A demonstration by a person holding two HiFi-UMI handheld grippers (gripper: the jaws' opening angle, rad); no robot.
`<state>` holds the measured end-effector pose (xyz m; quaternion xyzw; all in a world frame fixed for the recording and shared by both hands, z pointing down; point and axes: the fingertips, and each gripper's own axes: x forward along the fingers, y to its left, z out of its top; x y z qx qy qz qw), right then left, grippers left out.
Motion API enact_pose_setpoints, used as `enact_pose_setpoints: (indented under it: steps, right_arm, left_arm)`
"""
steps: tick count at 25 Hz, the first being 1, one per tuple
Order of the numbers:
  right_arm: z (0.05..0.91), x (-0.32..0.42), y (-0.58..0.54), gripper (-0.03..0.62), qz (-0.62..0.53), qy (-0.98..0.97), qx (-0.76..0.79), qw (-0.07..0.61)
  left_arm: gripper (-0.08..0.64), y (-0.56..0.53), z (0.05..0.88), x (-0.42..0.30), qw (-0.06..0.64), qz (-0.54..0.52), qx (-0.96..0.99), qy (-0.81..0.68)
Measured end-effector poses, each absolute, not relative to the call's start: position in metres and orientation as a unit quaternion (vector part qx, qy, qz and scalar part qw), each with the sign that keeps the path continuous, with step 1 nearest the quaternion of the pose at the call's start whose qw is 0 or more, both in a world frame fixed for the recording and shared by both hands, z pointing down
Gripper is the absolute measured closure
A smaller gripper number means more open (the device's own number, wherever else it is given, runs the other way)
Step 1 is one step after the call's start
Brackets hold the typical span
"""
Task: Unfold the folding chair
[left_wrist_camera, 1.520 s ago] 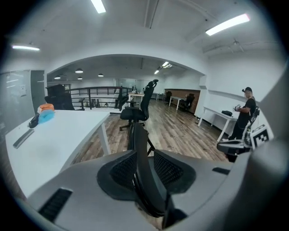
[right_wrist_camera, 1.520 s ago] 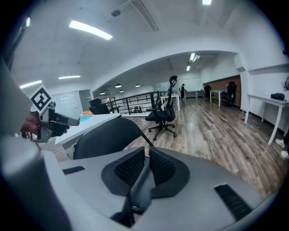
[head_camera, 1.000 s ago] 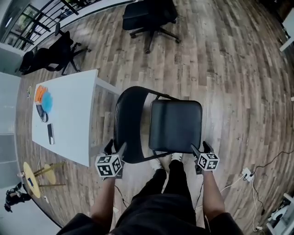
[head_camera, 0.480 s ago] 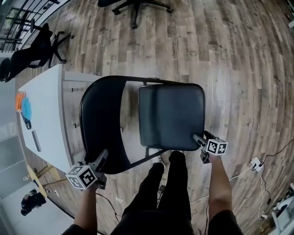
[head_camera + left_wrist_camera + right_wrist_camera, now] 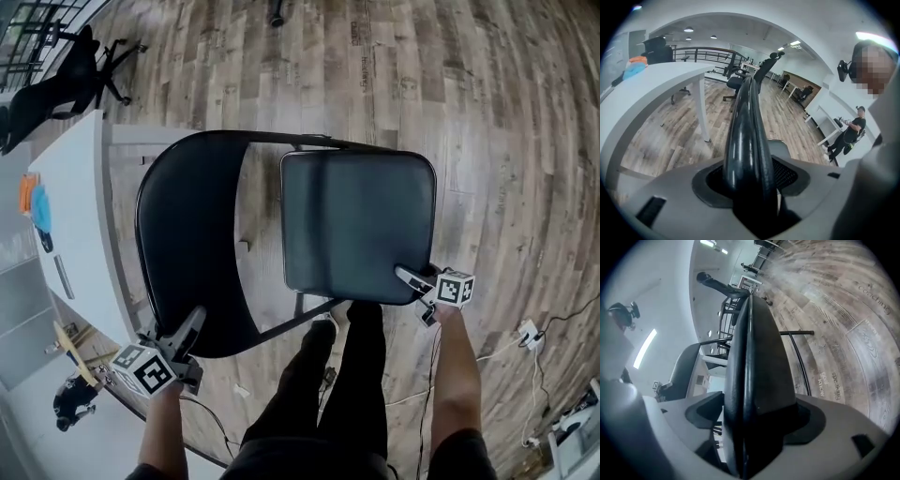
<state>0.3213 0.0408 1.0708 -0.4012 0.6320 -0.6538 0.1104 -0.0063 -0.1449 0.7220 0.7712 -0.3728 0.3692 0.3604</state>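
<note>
the left gripper [image 5: 751, 187] has its jaws clamped on the near rim of the backrest [image 5: 745, 131], which fills the gap between them; those jaws have just been closing onto it; the right gripper [image 5: 750, 427] has its jaws set wide and pressed on the near right corner of the seat [image 5: 759, 357], the padded edge filling the gap from one side to the other; those jaws have just been widening, with the seat between them.

looking out from there, the chair [image 5: 356, 225] sits right in front of the person's legs [image 5: 347, 375], side on to them, backrest to the left and seat to the right; bare floor [image 5: 506, 112] shows through the gap between the two parts, and a frame tube runs along the far side from one to the other; the seat faces up and looks about level, so i'd say the opening itself is mostly done.

what's left, as i judge it: the seat may need a last push down to its stop; the feet are hidden under the seat, so i can't tell if all of them rest on the floor; then both grippers have to let go; the white table [image 5: 75, 216] is just beside the backrest on the left, which leaves little room that way.
</note>
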Motion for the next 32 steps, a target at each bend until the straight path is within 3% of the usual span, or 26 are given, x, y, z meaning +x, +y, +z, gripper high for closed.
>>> enact_pose_setpoints:
  steps: [6, 7, 19, 32]
  right_arm:
    - [1.05, 0.317, 0.043, 0.196, -0.657, 0.643, -0.377, 0.111]
    - [1.039, 0.313, 0.04, 0.196, -0.658, 0.644, -0.374, 0.114]
    - [0.906, 0.257, 0.002, 0.195, -0.652, 0.662, -0.34, 0.149]
    - [0.748, 0.119, -0.045, 0.195, -0.644, 0.688, -0.284, 0.176]
  left_arm:
    - [0.345, -0.146, 0.705, -0.008, 0.364, 0.355, 0.775, -0.376]
    - [0.396, -0.147, 0.699, -0.011, 0.365, 0.351, 0.775, -0.378]
    - [0.473, -0.146, 0.622, -0.017, 0.381, 0.28, 0.804, -0.362]
    - [0.476, -0.159, 0.546, -0.077, 0.37, 0.278, 0.802, -0.378]
